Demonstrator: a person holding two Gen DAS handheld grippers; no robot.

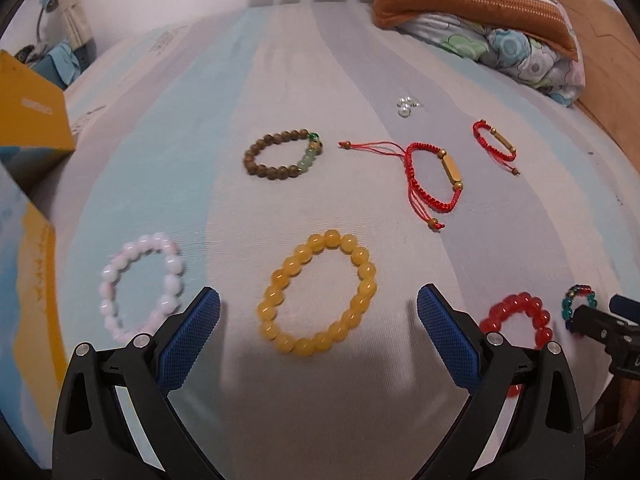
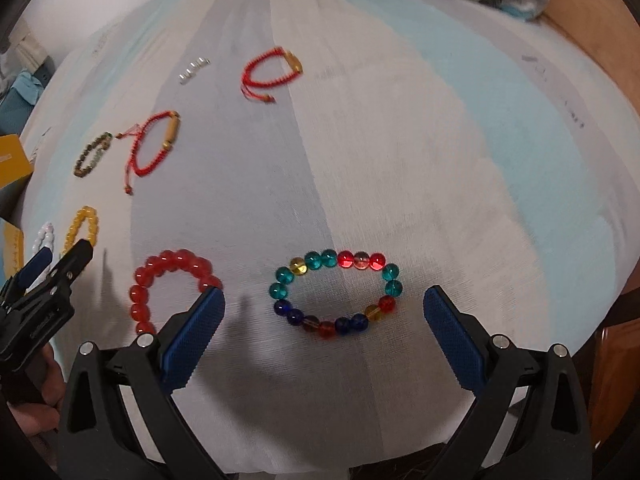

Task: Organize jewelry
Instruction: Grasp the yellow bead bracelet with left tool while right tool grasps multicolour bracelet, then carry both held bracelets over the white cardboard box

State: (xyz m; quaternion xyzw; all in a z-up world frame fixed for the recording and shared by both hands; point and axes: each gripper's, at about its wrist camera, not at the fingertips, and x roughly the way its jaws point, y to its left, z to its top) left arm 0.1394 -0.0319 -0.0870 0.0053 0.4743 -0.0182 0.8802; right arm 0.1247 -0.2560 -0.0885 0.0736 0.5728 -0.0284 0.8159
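**Both jaws released over the bracelets; nothing grasped yet**

Yellow bead bracelet point(image 1: 318, 293) lies between the wide-open jaws of our left gripper point(image 1: 318, 312); multicolour bead bracelet point(image 2: 335, 293) likewise ahead of our right gripper point(image 2: 324, 312), also released; both flat on the bed sheet point(image 2: 460, 160). We judge pick-up is next: lower one finger inside the loop, one outside, pinch a single bead run; avoid snagging the sheet; red bead bracelet point(image 2: 172, 284) sits just beside, so we keep clear of it.

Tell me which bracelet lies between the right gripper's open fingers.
The multicoloured bead bracelet: teal, red, blue and yellow beads. The plain red bead bracelet lies outside its left finger.
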